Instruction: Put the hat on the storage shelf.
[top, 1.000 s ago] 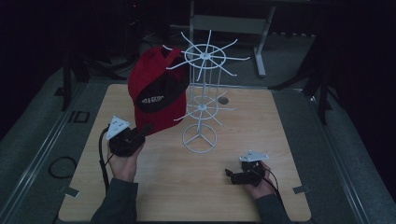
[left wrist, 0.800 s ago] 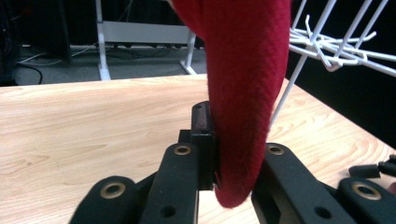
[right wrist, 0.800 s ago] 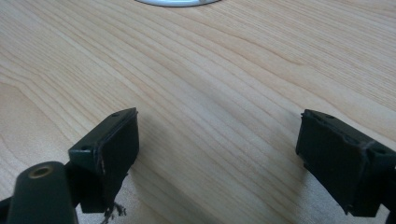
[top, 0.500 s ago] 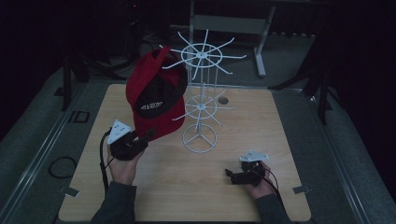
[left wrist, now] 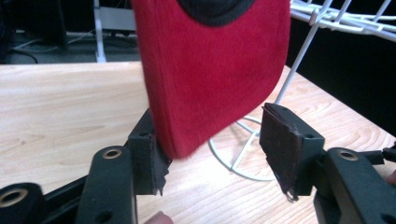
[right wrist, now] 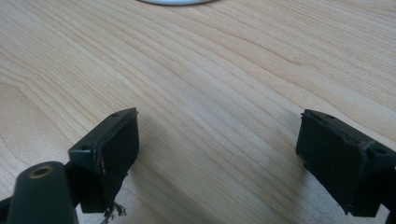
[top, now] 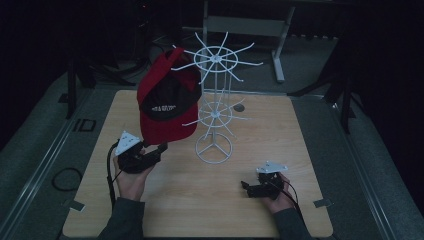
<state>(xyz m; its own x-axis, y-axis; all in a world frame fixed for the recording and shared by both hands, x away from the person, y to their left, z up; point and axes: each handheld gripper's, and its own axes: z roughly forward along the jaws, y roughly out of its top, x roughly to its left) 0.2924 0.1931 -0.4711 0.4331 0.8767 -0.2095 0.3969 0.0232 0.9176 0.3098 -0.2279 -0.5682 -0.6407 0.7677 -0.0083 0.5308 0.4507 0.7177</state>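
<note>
High view: a red cloth baseball cap with a black front panel (top: 167, 102) is seen hung on an upper arm of a white wire spinner rack (top: 215, 107), which stands on a pale wooden table (top: 300, 150). The left gripper (top: 157, 152) is held just below the cap's brim. Left gripper view: jaws are spread wide; the brim's lower edge (left wrist: 210, 93) sits between them, against the left jaw and apart from the right one. The right gripper (top: 247, 187) is held low over the table near its front edge, well apart from the rack. Right gripper view: jaws are spread, with bare wood (right wrist: 210, 93) between them.
</note>
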